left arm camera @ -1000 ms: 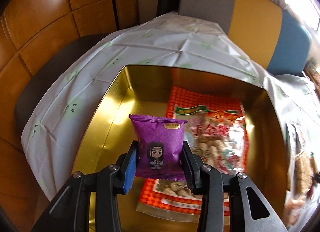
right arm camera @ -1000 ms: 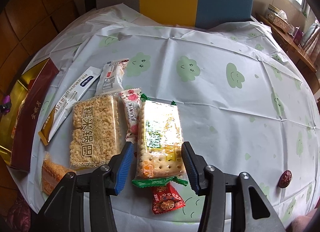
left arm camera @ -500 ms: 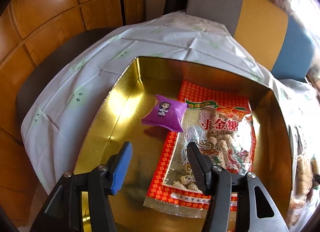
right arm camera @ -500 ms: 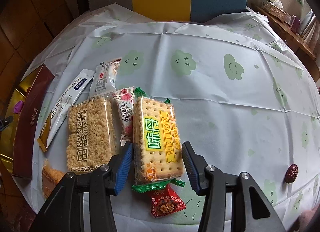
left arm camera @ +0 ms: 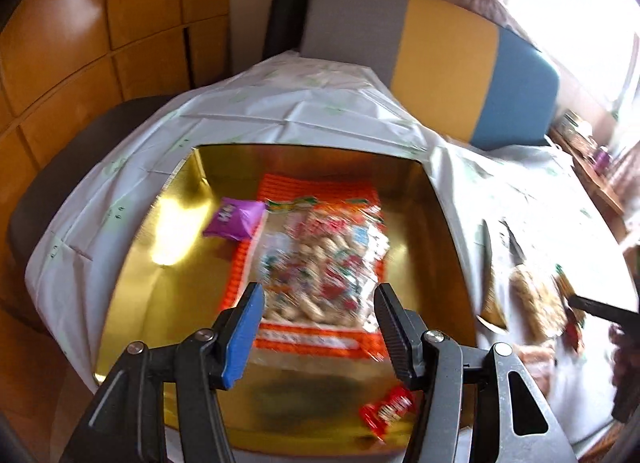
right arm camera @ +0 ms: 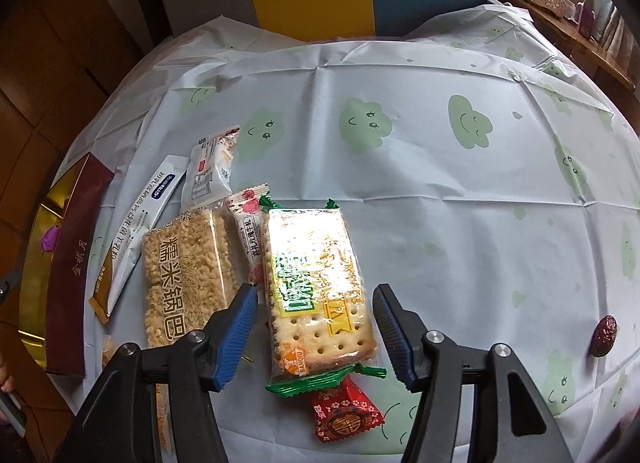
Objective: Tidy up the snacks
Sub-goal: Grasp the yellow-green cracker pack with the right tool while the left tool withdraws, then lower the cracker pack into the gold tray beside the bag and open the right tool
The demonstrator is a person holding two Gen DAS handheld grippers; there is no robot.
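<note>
the gold tin (left arm camera: 132,263) sits on the left side of the desk (right arm camera: 400,167), which has a cloth with green smiley clouds on it. inside the tin lie a small purple packet (left arm camera: 236,219), a big orange bag of peanut sweets (left arm camera: 320,259) and a little red candy (left arm camera: 388,411) near the front wall. the left claw (left arm camera: 318,319) hangs over the tin with its jaws apart and nothing between them; they have just been opening, and the purple packet now lies loose on the tin floor, well apart from the claw. so that drop looks done. to the right of the tin, on the cloth, wait more snacks: a long white sachet (right arm camera: 140,231), a small white packet (right arm camera: 210,171), a rice cake pack (right arm camera: 184,279), a thin pink strip (right arm camera: 252,235), the cracker pack (right arm camera: 316,287) and a red candy (right arm camera: 344,415) just under it. the right claw (right arm camera: 314,327) is set around the near end of the cracker pack. its jaws have just been opening, and there is a gap on each side of the pack, so it is not squeezing yet. the step now looks like picking up the crackers. next, i think the right claw needs to go a bit lower and close on the two long sides, not too hard, since crackers can break. then it has to lift clear of the red candy and carry the pack to the tin. far right lies a brown date (right arm camera: 604,335), alone.
</note>
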